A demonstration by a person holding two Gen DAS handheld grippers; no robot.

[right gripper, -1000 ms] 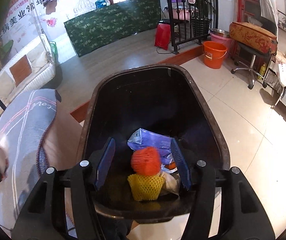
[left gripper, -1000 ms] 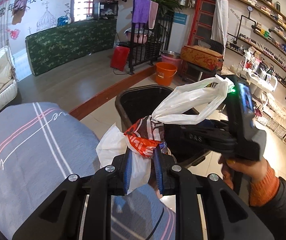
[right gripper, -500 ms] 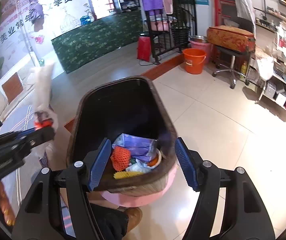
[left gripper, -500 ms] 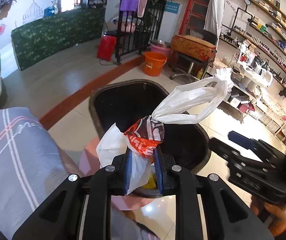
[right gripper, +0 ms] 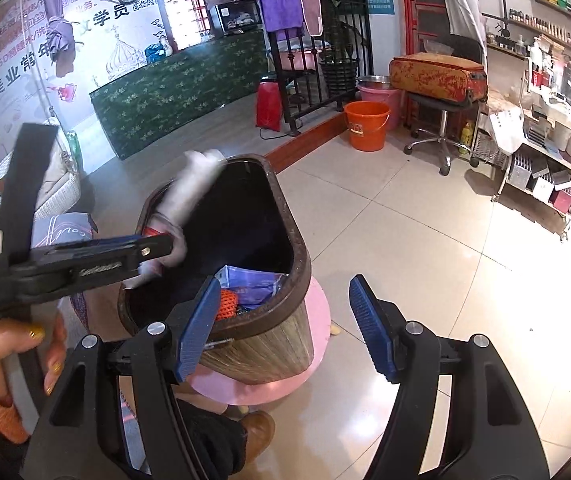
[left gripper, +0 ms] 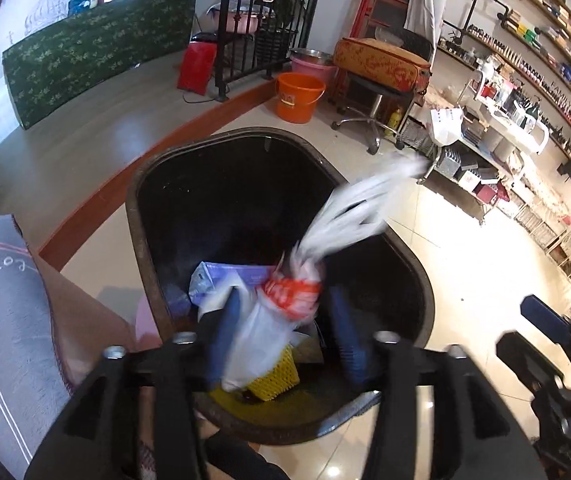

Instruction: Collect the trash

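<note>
A dark oval trash bin with a brown rim stands on a pink stool; it also shows in the right wrist view. Inside lie a purple packet, orange netting and a yellow mesh piece. My left gripper is open over the bin, and a white and red plastic bag hangs blurred between its spread fingers; in the right wrist view the bag is over the bin's left rim. My right gripper is open and empty beside the bin's right side.
An orange bucket and a rolling stool with a suitcase stand behind the bin. Shelves of goods line the right wall. A grey striped cushion lies at the left. Tiled floor spreads to the right.
My left gripper has moved over the bin and opened; the bag it held now slips loose between the fingers. My right gripper has pulled back to the right of the bin.
</note>
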